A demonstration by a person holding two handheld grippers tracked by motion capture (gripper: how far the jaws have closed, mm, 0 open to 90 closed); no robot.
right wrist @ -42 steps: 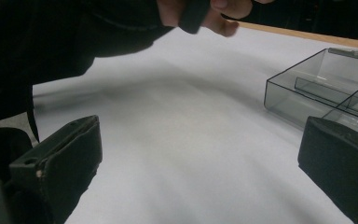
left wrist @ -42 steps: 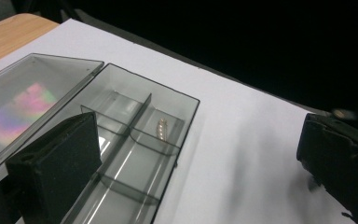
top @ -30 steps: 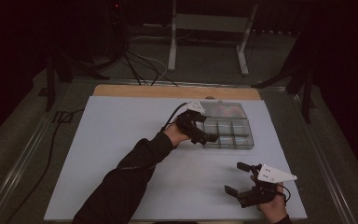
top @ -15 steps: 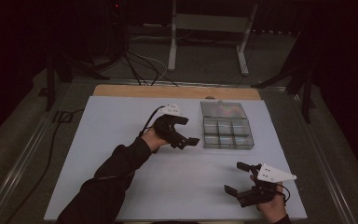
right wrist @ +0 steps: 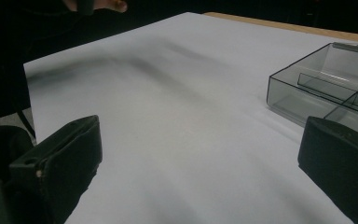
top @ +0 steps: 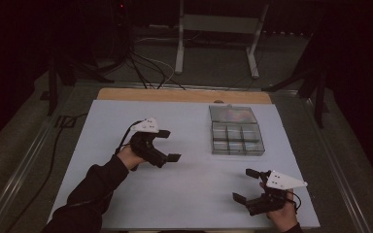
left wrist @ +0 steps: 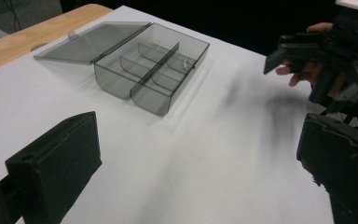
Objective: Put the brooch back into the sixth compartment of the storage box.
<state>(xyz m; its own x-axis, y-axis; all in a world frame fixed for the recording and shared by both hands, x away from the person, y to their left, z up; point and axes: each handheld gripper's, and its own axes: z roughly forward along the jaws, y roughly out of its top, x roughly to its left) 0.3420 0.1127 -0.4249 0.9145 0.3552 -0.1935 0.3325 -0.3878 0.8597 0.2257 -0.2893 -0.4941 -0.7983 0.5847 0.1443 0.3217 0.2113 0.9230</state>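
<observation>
Your left claw (top: 167, 144) and right claw (top: 245, 185) both gape wide, holding nothing. The compartment box (top: 236, 137) sits lid-open at the table's (top: 126, 111) far right, one small item inside; closing it looks left.

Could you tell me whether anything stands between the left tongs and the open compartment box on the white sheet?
Nothing visible does. The left tongs hang open over the bare white sheet, and the stretch from them to the compartment box is plain sheet. The right tongs sit nearer the person, off that line.
</observation>
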